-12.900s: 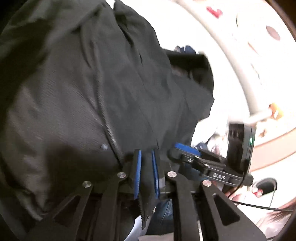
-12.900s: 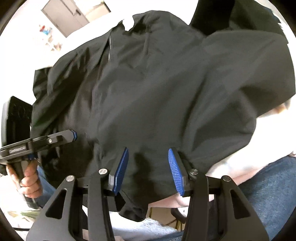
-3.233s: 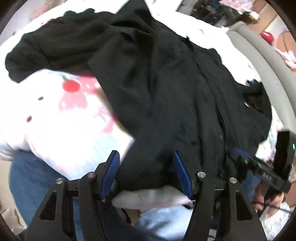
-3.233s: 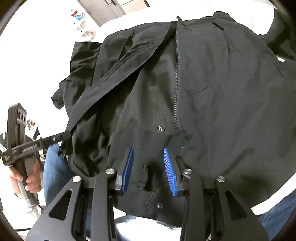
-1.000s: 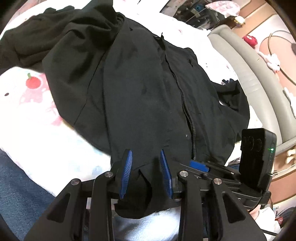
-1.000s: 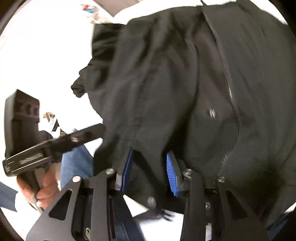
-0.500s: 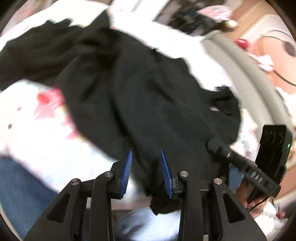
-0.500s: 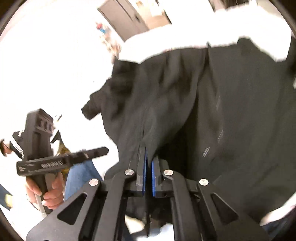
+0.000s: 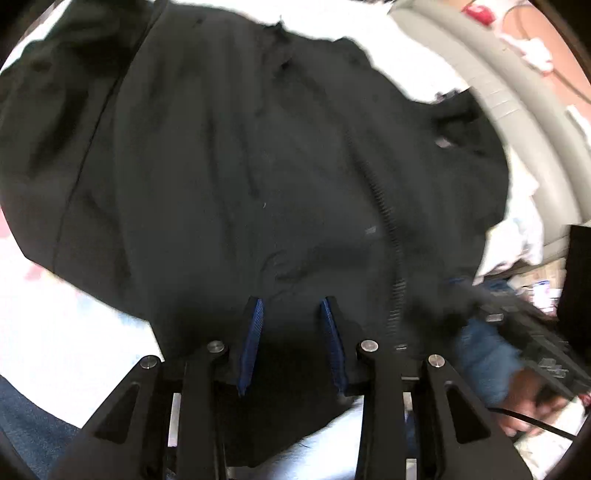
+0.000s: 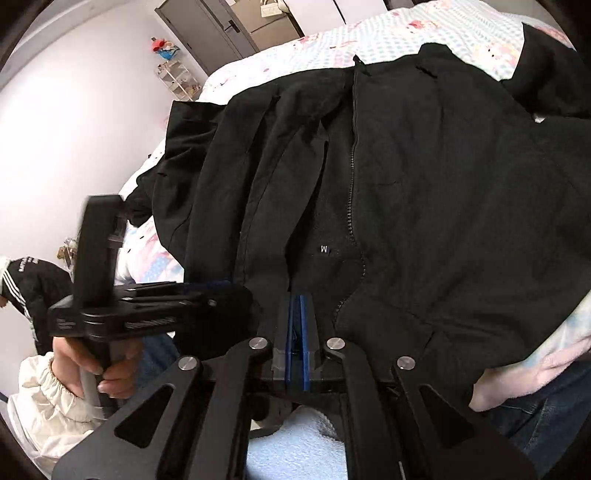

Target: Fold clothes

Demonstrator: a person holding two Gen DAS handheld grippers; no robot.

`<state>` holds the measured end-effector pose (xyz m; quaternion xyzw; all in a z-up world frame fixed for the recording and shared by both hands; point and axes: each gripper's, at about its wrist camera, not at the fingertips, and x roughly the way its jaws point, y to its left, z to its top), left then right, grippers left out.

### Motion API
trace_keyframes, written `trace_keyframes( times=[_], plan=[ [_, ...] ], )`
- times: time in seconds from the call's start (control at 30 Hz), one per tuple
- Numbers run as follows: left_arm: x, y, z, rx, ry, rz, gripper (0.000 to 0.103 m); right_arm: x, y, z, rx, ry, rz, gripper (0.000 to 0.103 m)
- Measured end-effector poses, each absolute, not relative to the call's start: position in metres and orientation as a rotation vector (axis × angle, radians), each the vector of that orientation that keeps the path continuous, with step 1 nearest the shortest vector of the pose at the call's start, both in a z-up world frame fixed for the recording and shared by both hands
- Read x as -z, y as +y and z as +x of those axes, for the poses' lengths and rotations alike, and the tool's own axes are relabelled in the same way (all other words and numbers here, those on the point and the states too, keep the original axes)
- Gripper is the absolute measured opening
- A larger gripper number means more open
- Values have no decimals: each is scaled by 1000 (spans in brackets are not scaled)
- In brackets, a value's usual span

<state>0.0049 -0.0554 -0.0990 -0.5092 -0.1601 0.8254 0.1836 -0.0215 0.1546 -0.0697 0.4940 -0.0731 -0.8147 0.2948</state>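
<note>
A black zip-up jacket (image 9: pixel 229 177) lies spread over the bed, its zipper (image 10: pixel 352 155) running away from me and a small "M" label (image 10: pixel 324 249) near the close edge. My left gripper (image 9: pixel 291 301) is open, and the jacket's near edge lies between its blue pads (image 9: pixel 253 339). My right gripper (image 10: pixel 297 295) is shut on the jacket's near edge, just left of the zipper. The left gripper (image 10: pixel 221 291) also shows in the right wrist view, held by a hand (image 10: pixel 110 369), with its tip against the cloth. In the left wrist view the right gripper (image 9: pixel 517 325) is blurred.
The bed has a white sheet (image 10: pixel 424 29) with pink prints. A grey padded bed frame (image 9: pixel 517 92) curves along the right. Blue jeans (image 10: pixel 535 406) and a pale blue towel (image 10: pixel 295 443) are close below. A door (image 10: pixel 221 22) and a wire rack (image 10: pixel 177 79) stand behind.
The right gripper closed on the jacket's edge within the last second and still holds it. The left gripper stayed open at the same gap. The jacket now lies flatter and nearer.
</note>
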Motion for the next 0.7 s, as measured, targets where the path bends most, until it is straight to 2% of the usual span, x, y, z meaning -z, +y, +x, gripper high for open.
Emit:
trace_keyframes(
  times=[0.07,0.2,0.27,0.5,0.53,0.57,0.6,0.63,0.7],
  plan=[
    [100,-48,6,-2311,-418,-1446,43,75,154,-25,2155,-205,1343,16],
    [110,-22,-4,-2255,-330,-1497,47,82,167,-35,2191,-220,1395,20],
    [126,-8,-7,-2238,-290,-1574,53,84,169,-39,2221,-232,1413,27],
    [140,14,-6,-2311,-112,-1669,58,79,193,-43,2359,-206,1424,27],
    [140,15,-4,-2321,-85,-1664,55,78,196,-44,2379,-212,1413,27],
    [140,13,-3,-2342,-71,-1664,38,77,199,-45,2396,-216,1403,28],
    [140,10,-2,-2368,-64,-1665,26,77,201,-46,2403,-221,1401,28],
    [139,6,-1,-2394,-56,-1666,8,81,202,-48,2390,-223,1421,29],
    [139,-8,-3,-2365,-191,-1668,3,95,202,-52,2345,-220,1477,32]
  ],
)
